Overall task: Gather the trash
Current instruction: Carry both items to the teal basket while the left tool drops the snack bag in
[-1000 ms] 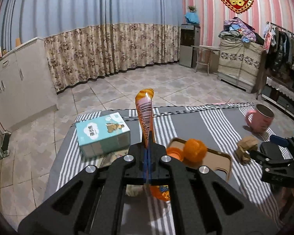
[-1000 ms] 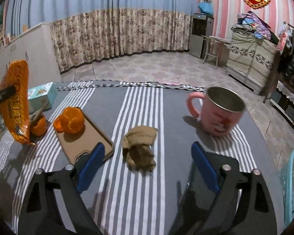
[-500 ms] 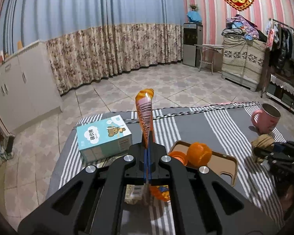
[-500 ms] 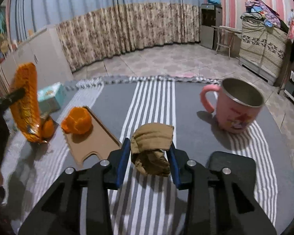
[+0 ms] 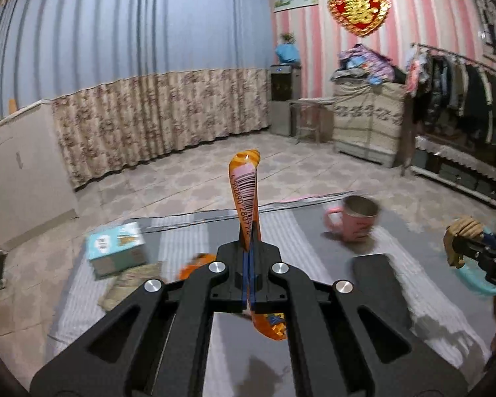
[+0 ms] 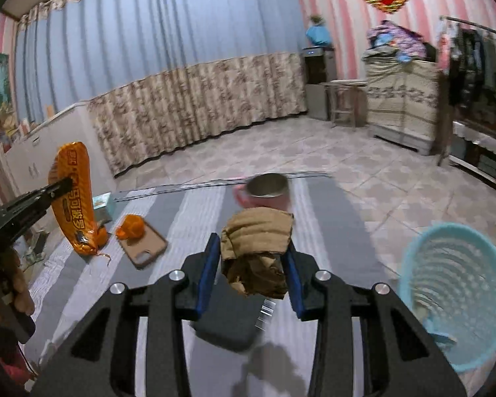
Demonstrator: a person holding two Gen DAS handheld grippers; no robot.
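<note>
Hand-held gripper (image 6: pixel 249 276), crumpled brown paper (image 6: pixel 256 248) clamped

My left claw (image 5: pixel 249 264) is clamped tight on an orange snack wrapper (image 5: pixel 244 185), barcode end sticking up, tail hanging below the fingers. Below is the grey striped table (image 5: pixel 301 231): teal tissue box (image 5: pixel 115 248) far left, pink mug (image 5: pixel 353 221) right of the wrapper, black pad (image 5: pixel 377 284) near it. My right claw (image 5: pixel 473 248) at the right edge grips crumpled brown paper (image 5: pixel 459 235).
</note>
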